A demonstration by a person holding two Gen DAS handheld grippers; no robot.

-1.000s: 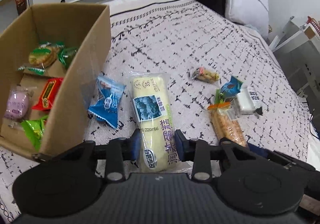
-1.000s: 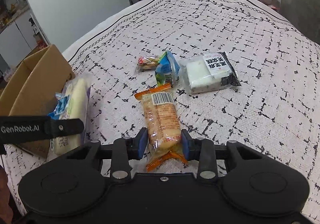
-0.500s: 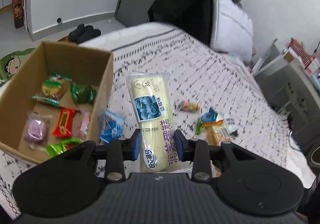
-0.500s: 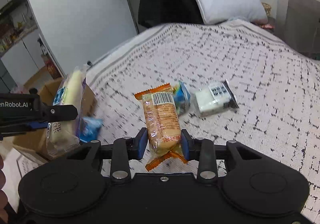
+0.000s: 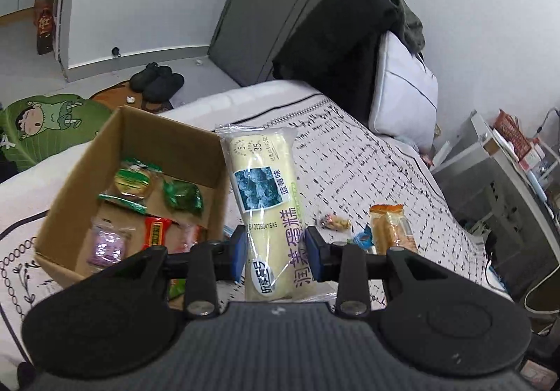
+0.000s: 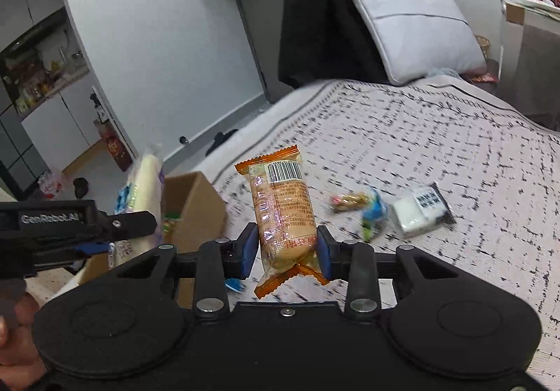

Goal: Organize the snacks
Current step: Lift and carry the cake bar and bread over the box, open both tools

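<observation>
**A:** ok so the jaws. Left gripper (image 5: 276, 253) is clamped on the cake roll (image 5: 266, 202), blue pads pressed into the wrapper on both sides near its lower end, so only narrowly apart. Rest of the pack sticks up and away from the fingers, off the bed.

**B:** And the right one?

**A:** Same deal. Right gripper (image 6: 286, 249) is squeezed on the orange pack (image 6: 281, 209), pads against its lower part, crimped tail hanging out below, barcode end pointing up. Also clear of the bed (image 6: 437, 146).

**B:** Where's the box in all this?

**A:** The box (image 5: 168, 142) sits on the bed just left of the cake roll in the left view, open top. Inside there's a few small snacks already: two green ones (image 5: 182, 195) at the back, a red one (image 5: 156, 232), a purple one (image 5: 106, 246). From the right camera the left gripper (image 6: 115, 225) shows at the left edge with the roll held beside the box (image 6: 199, 205).

**B:** Anything left on the bed?

**A:** Yep. A small candy (image 6: 348, 200), a blue packet (image 6: 374, 212) just beside it, and a white pack (image 6: 421, 209) with a black label to its right. They're blurry, can't read them. A hand (image 6: 14, 328) shows at the lower left corner.
</observation>
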